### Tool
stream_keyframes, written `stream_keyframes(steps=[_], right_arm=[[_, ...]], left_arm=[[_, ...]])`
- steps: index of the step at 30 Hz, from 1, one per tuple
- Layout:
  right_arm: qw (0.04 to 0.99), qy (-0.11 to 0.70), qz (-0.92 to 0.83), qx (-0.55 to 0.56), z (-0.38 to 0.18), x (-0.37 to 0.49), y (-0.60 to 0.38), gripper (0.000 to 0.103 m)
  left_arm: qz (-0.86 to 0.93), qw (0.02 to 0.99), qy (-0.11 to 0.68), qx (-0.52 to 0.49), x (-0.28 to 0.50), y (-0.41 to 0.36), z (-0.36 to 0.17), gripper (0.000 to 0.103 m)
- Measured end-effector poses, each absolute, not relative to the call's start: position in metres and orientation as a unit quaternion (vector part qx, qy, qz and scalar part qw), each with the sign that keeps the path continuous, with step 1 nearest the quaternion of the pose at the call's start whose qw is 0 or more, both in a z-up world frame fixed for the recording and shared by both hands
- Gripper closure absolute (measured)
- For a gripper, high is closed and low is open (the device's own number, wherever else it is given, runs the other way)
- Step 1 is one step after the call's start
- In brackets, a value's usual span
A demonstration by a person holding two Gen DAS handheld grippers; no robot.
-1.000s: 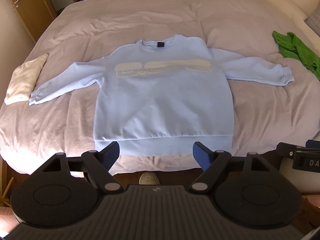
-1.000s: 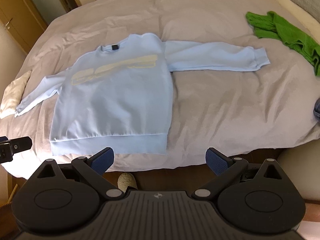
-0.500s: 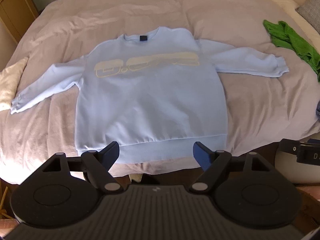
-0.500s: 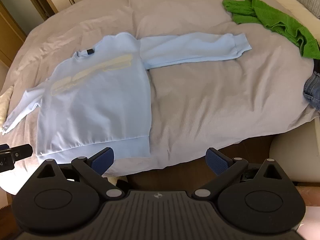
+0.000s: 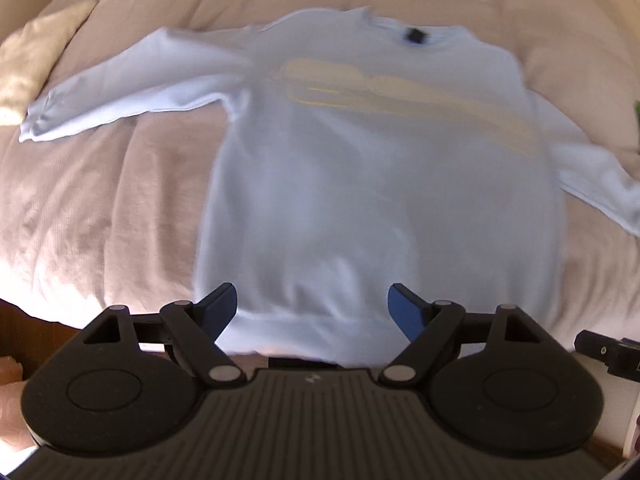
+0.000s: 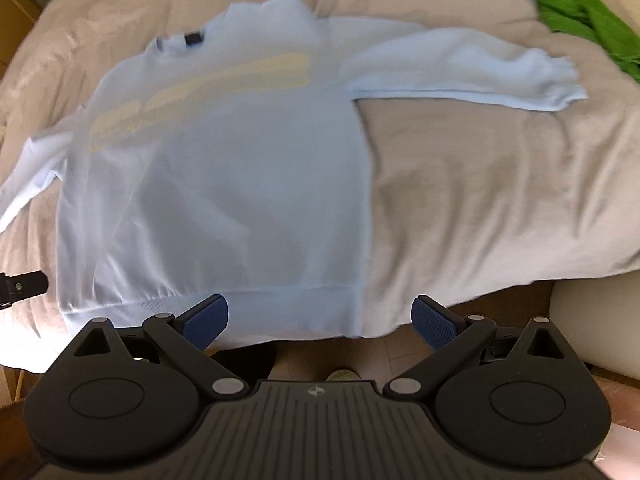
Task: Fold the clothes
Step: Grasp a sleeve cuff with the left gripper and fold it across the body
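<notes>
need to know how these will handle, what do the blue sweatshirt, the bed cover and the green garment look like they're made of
Sweatshirt: soft matte knit, probably cotton fleece, with a ribbed hem and cuffs and a flat pale yellow print.
Bed cover: thin matte woven cloth, beige, lying in shallow wrinkles.
Green garment: looks like a coarser, nubbly knit; blurred, so uncertain.

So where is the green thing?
In the right wrist view, the green garment lies at the top right on the bed, beyond the blue sweatshirt's sleeve cuff.

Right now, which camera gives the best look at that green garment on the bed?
The right wrist view: the green garment lies bunched at the bed's far right, beyond the sweatshirt's sleeve. The left wrist view shows at most a green sliver at its right edge.
</notes>
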State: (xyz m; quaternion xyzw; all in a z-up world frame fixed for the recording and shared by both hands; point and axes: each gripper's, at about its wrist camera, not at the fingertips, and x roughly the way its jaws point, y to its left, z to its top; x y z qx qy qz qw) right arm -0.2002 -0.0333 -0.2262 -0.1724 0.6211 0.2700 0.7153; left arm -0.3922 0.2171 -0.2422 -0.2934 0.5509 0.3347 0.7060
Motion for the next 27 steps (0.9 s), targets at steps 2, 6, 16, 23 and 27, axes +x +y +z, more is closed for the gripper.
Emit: stream_keyframes(steps=[2,6,16,23,27], right_arm=[[0.708,0.629,0.263,-0.184,-0.24,-0.197,-0.003,0.002],[0.699,0.638,0.256,-0.197,-0.266,-0.19,0.061,0.002],[0.72,0.619,0.264,-0.171,-0.314,-0.178,0.18,0.002],[0.708,0.618,0.284,-0.188,-0.324,-0.177,0.233,0.002],[0.695,0.626,0.29,-0.2,-0.332,-0.183,0.257,0.002]], left_arm=[[0.344,0.697,0.552,-0.301,-0.394,0.247,-0.254,0.023],[0.375,0.684,0.537,-0.321,-0.403,0.305,-0.274,0.023],[0.453,0.633,0.469,-0.416,-0.442,0.429,-0.315,0.023],[0.51,0.589,0.436,-0.45,-0.489,0.485,-0.331,0.022],[0.558,0.551,0.383,-0.488,-0.525,0.516,-0.335,0.016]])
